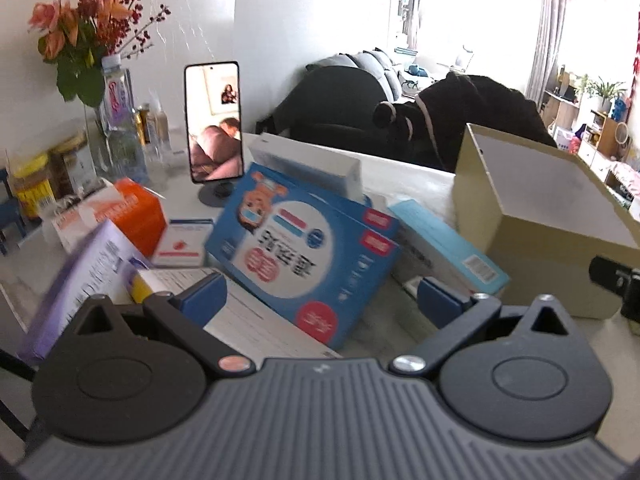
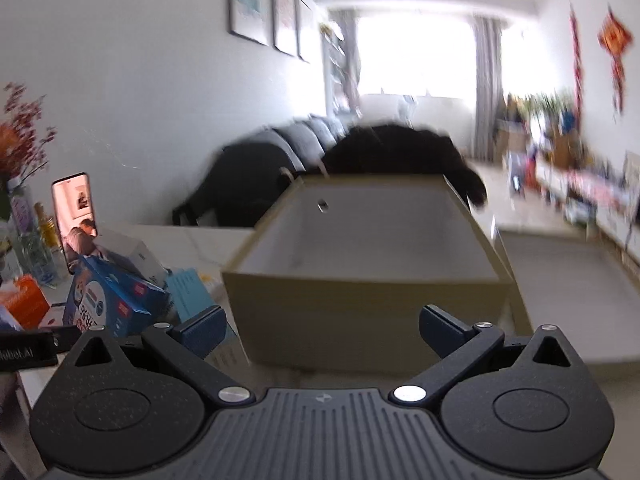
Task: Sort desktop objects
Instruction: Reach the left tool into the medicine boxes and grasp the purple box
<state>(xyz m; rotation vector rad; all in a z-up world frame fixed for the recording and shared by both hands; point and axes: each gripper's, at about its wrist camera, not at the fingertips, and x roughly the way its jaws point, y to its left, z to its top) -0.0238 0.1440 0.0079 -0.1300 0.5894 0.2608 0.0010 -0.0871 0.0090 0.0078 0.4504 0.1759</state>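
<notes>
Left wrist view. The left hand-held gripper [image 1: 320, 298] is seen with jaws spread wide and nothing between them. Straight ahead, just past the fingertips, the blue box [image 1: 304, 256] lies tilted, propped on other packages, its long axis running from upper left to lower right across the line of the fingers. A purple box [image 1: 80, 276] sits to the left, an orange box [image 1: 136, 212] behind it, and a light-blue box [image 1: 444, 246] to the right. The open carton [image 1: 552, 236] stands at far right on the tabletop [image 1: 384, 308]. The phone [image 1: 214, 122] is upright on its stand behind the pile.

Right wrist view. The right hand-held gripper [image 2: 320, 326] is likewise wide open and empty. The carton [image 2: 360, 280] is faced head-on, just beyond the fingertips, with its inside bare. The blue box [image 2: 112, 300] is well off to the left.

Judgement: the left gripper is the nearer to the blue box; a grasp across its short side would be called for, then a carry rightward to the carton.
</notes>
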